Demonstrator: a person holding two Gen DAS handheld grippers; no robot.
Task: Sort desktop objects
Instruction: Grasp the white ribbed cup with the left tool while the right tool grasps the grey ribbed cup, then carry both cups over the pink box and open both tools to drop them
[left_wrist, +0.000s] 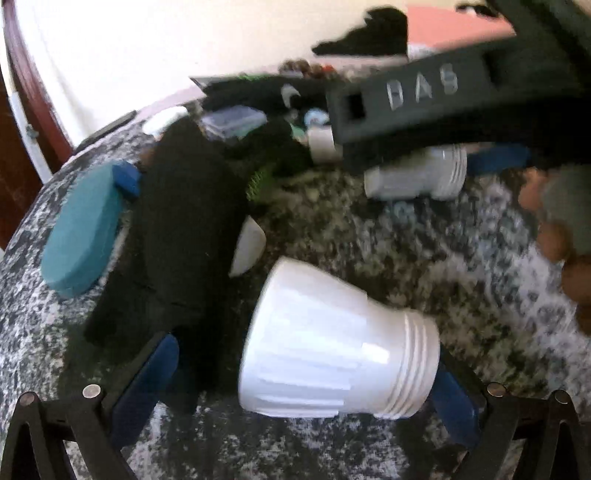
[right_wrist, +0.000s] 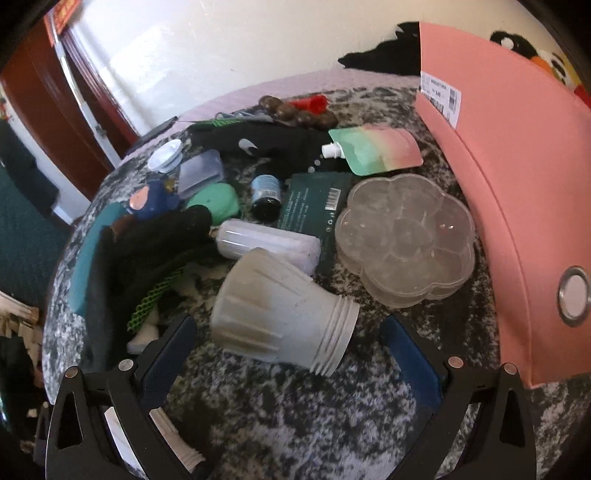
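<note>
Two grippers: both hover over a cluttered, mottled grey-and-black tabletop (right_wrist: 295, 417), each looking down at a white ribbed cup.
Landmark: white ribbed cup (right_wrist: 280, 317), lying on its side on the tabletop, threaded rim pointing right; the right wrist view cannot see inside it.
Right gripper (right_wrist: 291, 354): blue-padded fingers spread wide, one either side of the cup, touching nothing.
Left gripper (left_wrist: 306, 373): released; its blue pads flank a white ribbed cup (left_wrist: 332, 347) with a gap on the left, while the right pad is partly hidden behind the rim. This view is motion-blurred.
Left of the cup: black fabric (right_wrist: 147, 254) heaped over green mesh (right_wrist: 147, 302), with a teal case (right_wrist: 88, 258) at the far edge.
Just behind the cup: pale lilac bottle (right_wrist: 266, 243) lying on its side, contents not discernible.
Right of the cup: clear flower-shaped compartment tray (right_wrist: 406, 240); its compartments look see-through, and whether anything sits inside cannot be told.
Further right: pink folder (right_wrist: 498, 184) standing on edge, with a round metal snap.
Behind the bottle: dark green carton (right_wrist: 314, 203), small dark jar with a blue label (right_wrist: 266, 192), mint green case (right_wrist: 218, 201).
Further back: green-and-pink spout pouch (right_wrist: 376, 147), capped; clear lidded box (right_wrist: 201, 170).
Farthest: brown beads (right_wrist: 299, 110) and a red item (right_wrist: 314, 101) near the table's back edge.
</note>
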